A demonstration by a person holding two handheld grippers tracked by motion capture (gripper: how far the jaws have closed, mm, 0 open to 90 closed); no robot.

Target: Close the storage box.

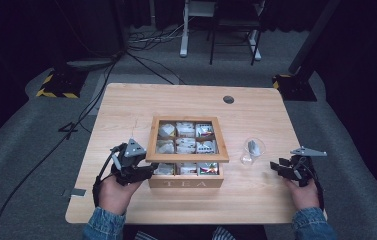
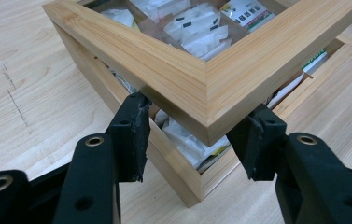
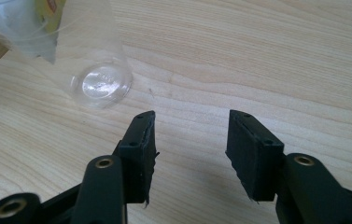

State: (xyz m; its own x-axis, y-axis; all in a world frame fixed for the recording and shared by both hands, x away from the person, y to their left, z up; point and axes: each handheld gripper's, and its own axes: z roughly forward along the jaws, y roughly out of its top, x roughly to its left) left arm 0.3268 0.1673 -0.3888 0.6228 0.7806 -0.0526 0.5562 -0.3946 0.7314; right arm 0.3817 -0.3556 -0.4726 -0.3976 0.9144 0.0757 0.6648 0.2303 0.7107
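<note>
Straddling the raised front-left corner of the glass-paned wooden lid [image 2: 201,79], the left gripper [image 1: 143,171] has its jaws apart around it. Judging by the clear plastic cup [image 1: 252,149] already holding a tea bag, closing the wooden tea box [image 1: 186,182] remains. The right gripper [image 3: 190,140] idles agape over the pale wood counter [image 1: 256,200].

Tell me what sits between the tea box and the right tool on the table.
A clear plastic cup holding a tea bag stands between the tea box and the open right tool, seen in the high view; otherwise bare tabletop.
</note>
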